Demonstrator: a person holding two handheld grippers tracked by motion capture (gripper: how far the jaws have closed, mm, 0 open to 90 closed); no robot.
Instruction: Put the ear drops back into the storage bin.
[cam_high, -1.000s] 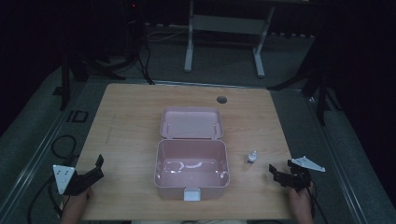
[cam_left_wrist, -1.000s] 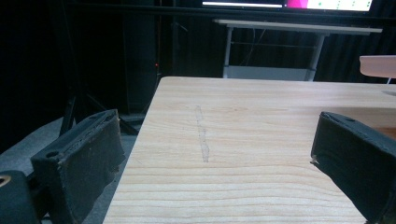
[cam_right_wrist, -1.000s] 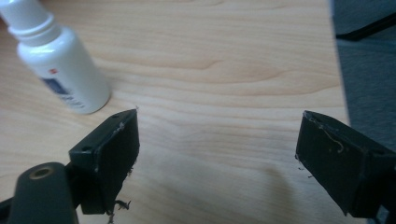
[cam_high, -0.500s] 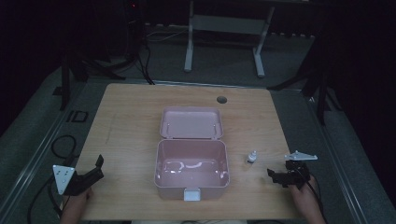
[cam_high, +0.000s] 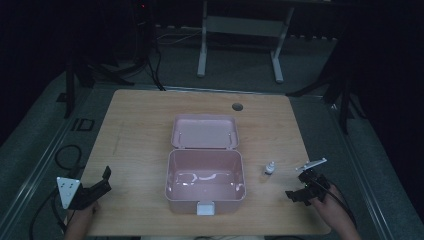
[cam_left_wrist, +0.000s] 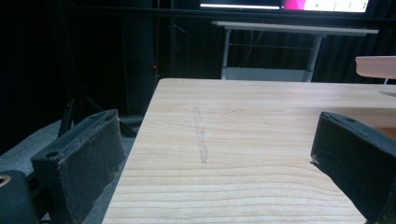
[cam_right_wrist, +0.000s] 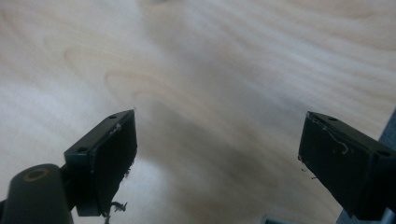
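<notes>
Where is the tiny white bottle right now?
In the high view the tiny white bottle stands on the wooden table, just right of the open pink box, between it and the right gripper.

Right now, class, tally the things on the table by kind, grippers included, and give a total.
Pink box, lid open: 1
Small white bottle: 1
Grippers, jaws apart: 2, the left gripper and the right gripper
Total: 4

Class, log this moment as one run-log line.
right gripper: open, near small bottle, apart | left gripper: open, idle at table edge | pink box: lid open
</notes>
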